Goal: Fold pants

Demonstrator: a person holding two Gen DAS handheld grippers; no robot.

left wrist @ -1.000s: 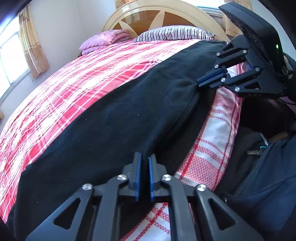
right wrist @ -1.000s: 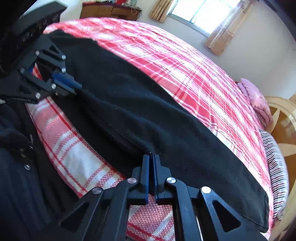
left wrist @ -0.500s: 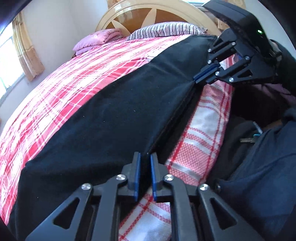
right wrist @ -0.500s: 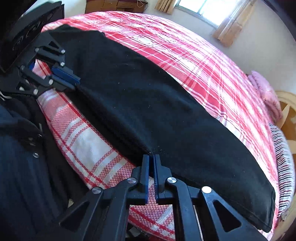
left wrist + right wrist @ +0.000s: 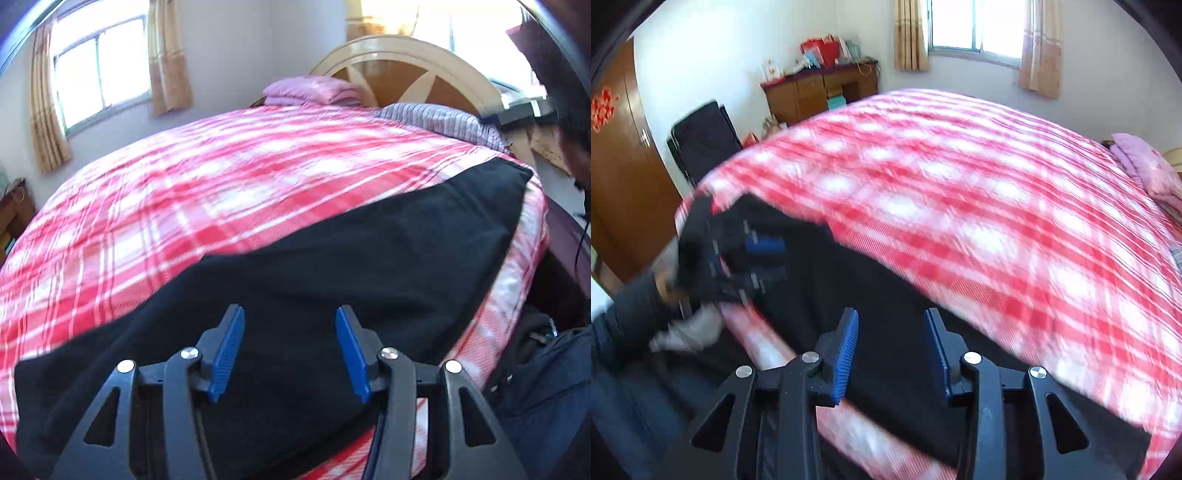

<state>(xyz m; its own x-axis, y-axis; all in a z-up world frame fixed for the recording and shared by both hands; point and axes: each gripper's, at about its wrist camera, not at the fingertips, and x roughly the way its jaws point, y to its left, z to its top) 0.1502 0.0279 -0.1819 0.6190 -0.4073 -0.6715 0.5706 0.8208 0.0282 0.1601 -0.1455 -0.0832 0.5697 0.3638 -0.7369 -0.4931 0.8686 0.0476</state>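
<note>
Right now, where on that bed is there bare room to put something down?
The wide stretch of the red plaid bedspread is bare, bordered by the black pants along the near edge and the pink folded blanket and striped pillow at the headboard. The near edge is crowded: the pants lie there, with both opening grippers above them.

— What stays unreadable on the right wrist view?
— The left gripper [image 5: 764,258], smeared by motion blur; the items on the wooden cabinet [image 5: 820,92] are too small to identify.
— And the black pants [image 5: 314,280]?
— Their near edge is hidden behind the gripper frame.
</note>
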